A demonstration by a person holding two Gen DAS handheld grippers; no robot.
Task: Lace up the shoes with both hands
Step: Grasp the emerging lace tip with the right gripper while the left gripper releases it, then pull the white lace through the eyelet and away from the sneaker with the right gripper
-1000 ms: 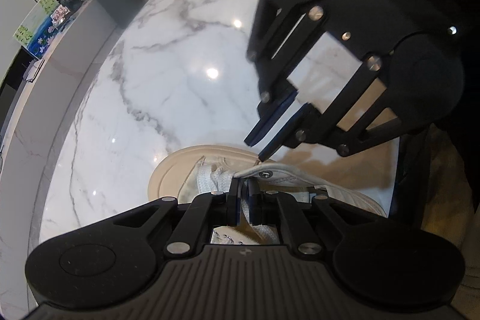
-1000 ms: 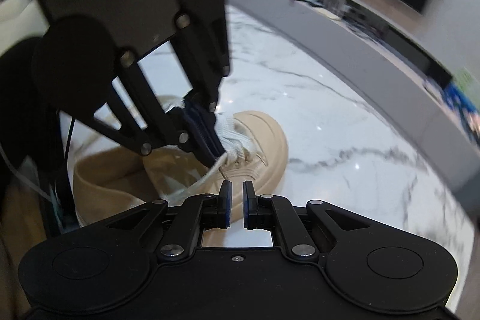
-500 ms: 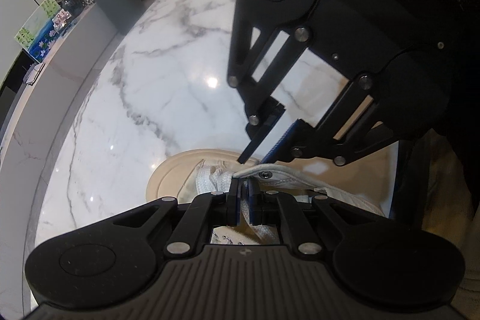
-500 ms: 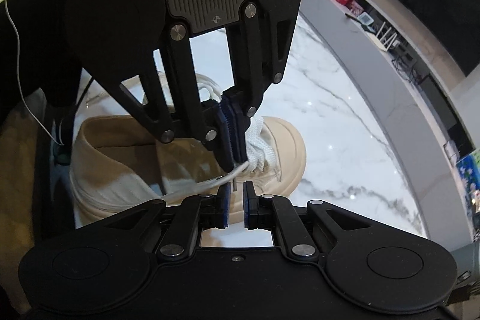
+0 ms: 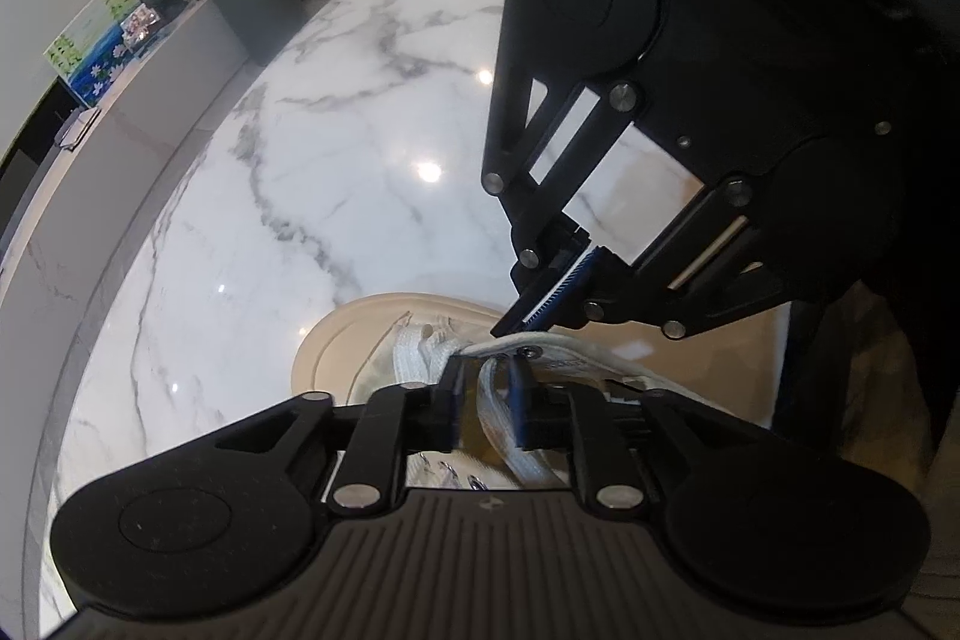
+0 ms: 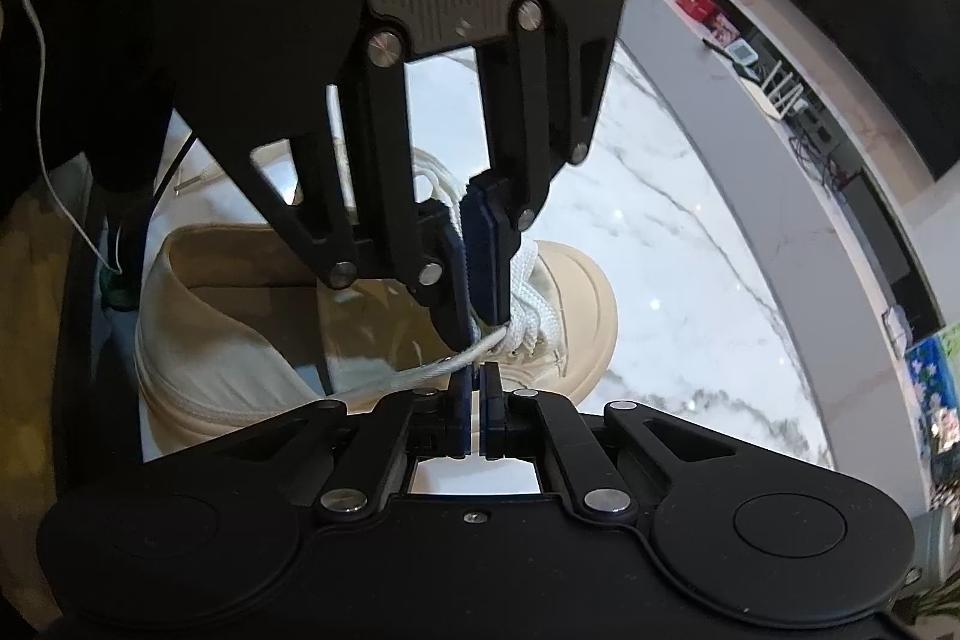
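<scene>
Left wrist view: the left claw [image 5: 485, 396] stands apart around a loose white shoelace [image 5: 497, 415] above the beige shoe [image 5: 354, 340] on the marble surface [image 5: 336, 148].

Right wrist view: the right claw [image 6: 475, 387] is together, pinching the lace [image 6: 474, 355] near its eyelets.

Left gripper [image 5: 485, 388] fingers apart around white lace [image 5: 501, 424] over beige shoe [image 5: 354, 340]

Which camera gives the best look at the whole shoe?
The right wrist view: the beige shoe shows from heel opening to toe, with its white lace. The left wrist view shows only its toe and laces, mostly hidden behind the tongs.
</scene>
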